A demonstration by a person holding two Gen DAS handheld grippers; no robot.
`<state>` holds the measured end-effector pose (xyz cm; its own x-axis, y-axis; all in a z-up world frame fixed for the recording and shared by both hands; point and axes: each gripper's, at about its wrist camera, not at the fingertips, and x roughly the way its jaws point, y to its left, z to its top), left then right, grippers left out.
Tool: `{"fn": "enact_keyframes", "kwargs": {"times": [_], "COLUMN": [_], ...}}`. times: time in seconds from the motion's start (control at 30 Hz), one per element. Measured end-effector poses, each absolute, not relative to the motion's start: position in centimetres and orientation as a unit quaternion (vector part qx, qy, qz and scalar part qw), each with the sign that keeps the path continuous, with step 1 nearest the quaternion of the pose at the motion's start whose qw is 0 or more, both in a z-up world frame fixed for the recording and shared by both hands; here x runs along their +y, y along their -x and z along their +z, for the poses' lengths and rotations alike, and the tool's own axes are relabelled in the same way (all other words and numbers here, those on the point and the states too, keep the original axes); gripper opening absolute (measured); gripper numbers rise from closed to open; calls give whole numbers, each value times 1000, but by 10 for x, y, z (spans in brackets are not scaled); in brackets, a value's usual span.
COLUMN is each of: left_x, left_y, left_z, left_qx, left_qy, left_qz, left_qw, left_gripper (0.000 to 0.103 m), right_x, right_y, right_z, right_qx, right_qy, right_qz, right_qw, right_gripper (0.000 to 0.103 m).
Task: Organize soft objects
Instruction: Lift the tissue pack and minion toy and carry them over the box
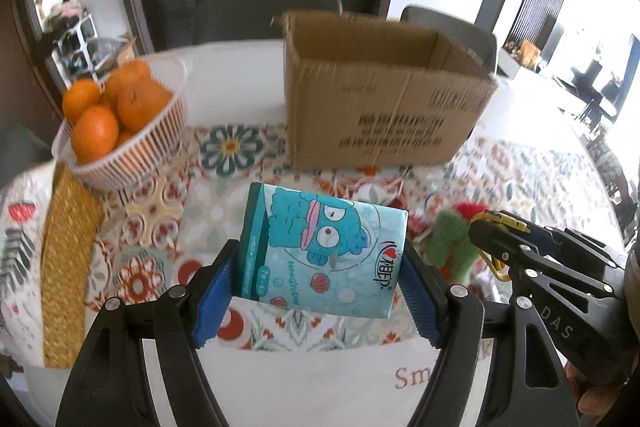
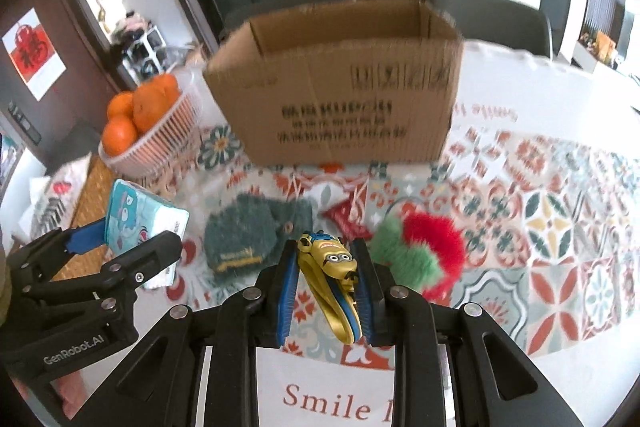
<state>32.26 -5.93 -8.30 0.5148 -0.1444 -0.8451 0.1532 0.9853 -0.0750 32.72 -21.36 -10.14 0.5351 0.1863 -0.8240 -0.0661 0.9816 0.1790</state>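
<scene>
My left gripper (image 1: 320, 267) is shut on a blue cartoon tissue pack (image 1: 324, 251) and holds it above the patterned tablecloth; it shows in the right wrist view too (image 2: 144, 219). My right gripper (image 2: 328, 267) is shut on a yellow-and-blue minion strap (image 2: 332, 275), also seen at the right of the left wrist view (image 1: 496, 227). An open cardboard box (image 1: 380, 107) (image 2: 340, 99) stands ahead of both. A dark green fuzzy hat (image 2: 248, 231) and a red-and-green fluffy item (image 2: 420, 247) (image 1: 452, 239) lie on the cloth.
A white basket of oranges (image 1: 120, 119) (image 2: 148, 123) stands at the left, beside a woven gold mat (image 1: 64, 259). Grey chairs stand behind the table (image 1: 452, 27). The tablecloth (image 2: 560, 227) spreads to the right.
</scene>
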Motion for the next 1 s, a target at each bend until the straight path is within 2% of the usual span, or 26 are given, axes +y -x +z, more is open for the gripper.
{"fn": "enact_keyframes", "kwargs": {"times": [0.47,1.0], "left_x": [-73,-88], "left_y": [-340,-385], "left_z": [-20,23], "left_qx": [409,362], "left_qy": [-11,-18], "left_qz": [-105,-114], "left_qw": [906,925], "left_gripper": [75,75], "right_x": [-225,-233], "right_y": [-335,-377], "right_z": [-33,6], "right_qx": [391,337], "right_qy": [-57,-49], "right_qz": [55,56], "right_qw": [917,938], "right_gripper": [27,27]}}
